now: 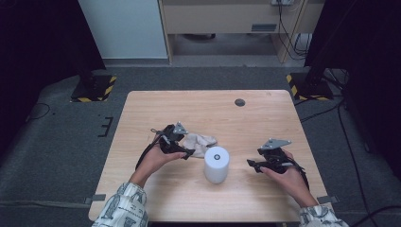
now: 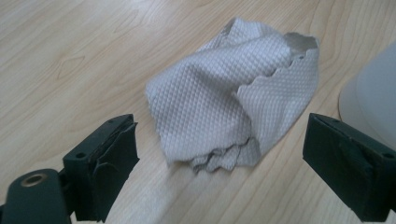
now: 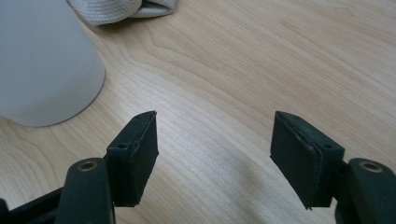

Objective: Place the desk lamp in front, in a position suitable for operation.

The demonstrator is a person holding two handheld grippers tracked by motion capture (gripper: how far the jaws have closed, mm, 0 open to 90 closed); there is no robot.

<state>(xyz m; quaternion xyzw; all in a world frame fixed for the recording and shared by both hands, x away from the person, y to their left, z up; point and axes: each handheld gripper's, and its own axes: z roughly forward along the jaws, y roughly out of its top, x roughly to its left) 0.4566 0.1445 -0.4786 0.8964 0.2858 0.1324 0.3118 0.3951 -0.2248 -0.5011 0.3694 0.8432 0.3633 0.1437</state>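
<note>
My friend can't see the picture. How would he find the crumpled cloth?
Start at the wooden table and find the white cylinder standing near its middle. Just behind it to the left, in front of the left tongs, lies the cloth. It is the only soft, crumpled thing: pale grey, bumpy weave, zigzag edges.

Even overhead light, soft shadows on table (image 1: 265, 118); dark room edges; close views slightly blurred

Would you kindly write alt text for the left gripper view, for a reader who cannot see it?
A crumpled grey textured cloth lies on a light wooden table, just beyond the left gripper, whose two black jaws stand wide apart and empty. The curved side of a white cylinder shows at the right edge.
</note>
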